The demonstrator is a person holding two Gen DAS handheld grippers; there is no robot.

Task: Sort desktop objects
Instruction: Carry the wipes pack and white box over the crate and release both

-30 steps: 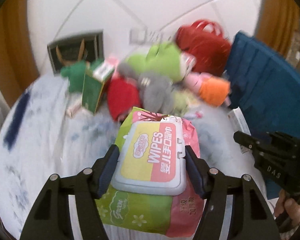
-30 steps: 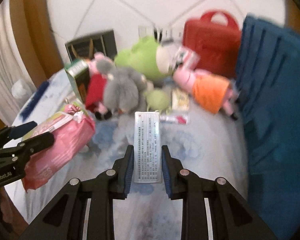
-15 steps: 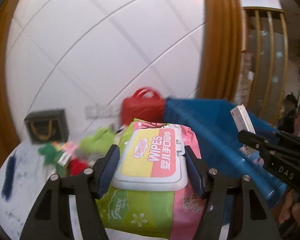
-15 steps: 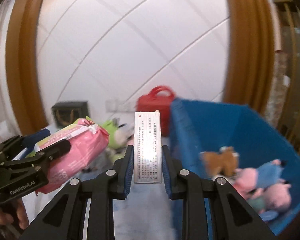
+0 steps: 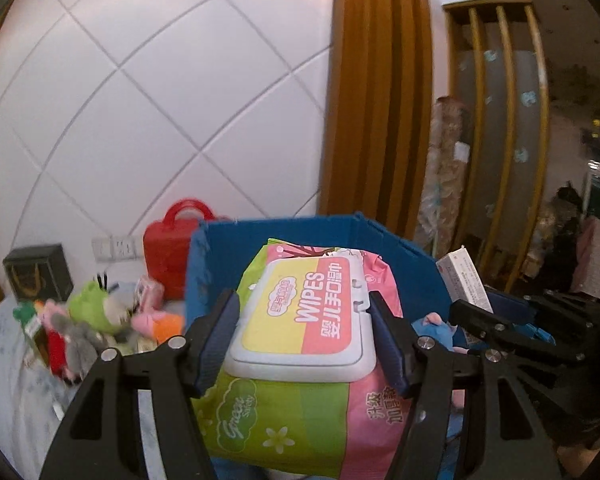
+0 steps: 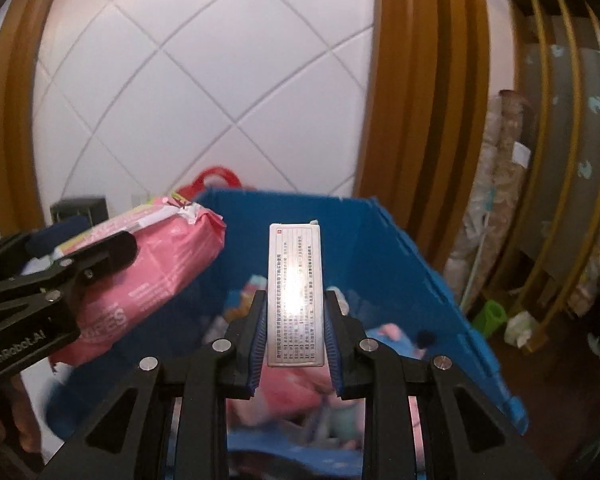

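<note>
My left gripper (image 5: 302,320) is shut on a pink and green pack of wet wipes (image 5: 300,368) and holds it in the air over the blue bin (image 5: 284,236). The pack also shows in the right wrist view (image 6: 148,276). My right gripper (image 6: 295,320) is shut on a narrow white box with small print (image 6: 295,292) and holds it upright above the same blue bin (image 6: 400,264). In the left wrist view that box (image 5: 464,280) and the right gripper (image 5: 496,328) are at the right. Soft toys (image 6: 284,392) lie blurred inside the bin.
On the table to the left lies a pile of plush toys (image 5: 84,320), with a red case (image 5: 168,248) and a dark gift bag (image 5: 38,276) behind, against the white tiled wall. Wooden trim and a slatted partition (image 5: 496,128) stand to the right.
Both grippers have risen from the table and swung right with their loads. They now hang over the blue bin, whose inside has come into view.
</note>
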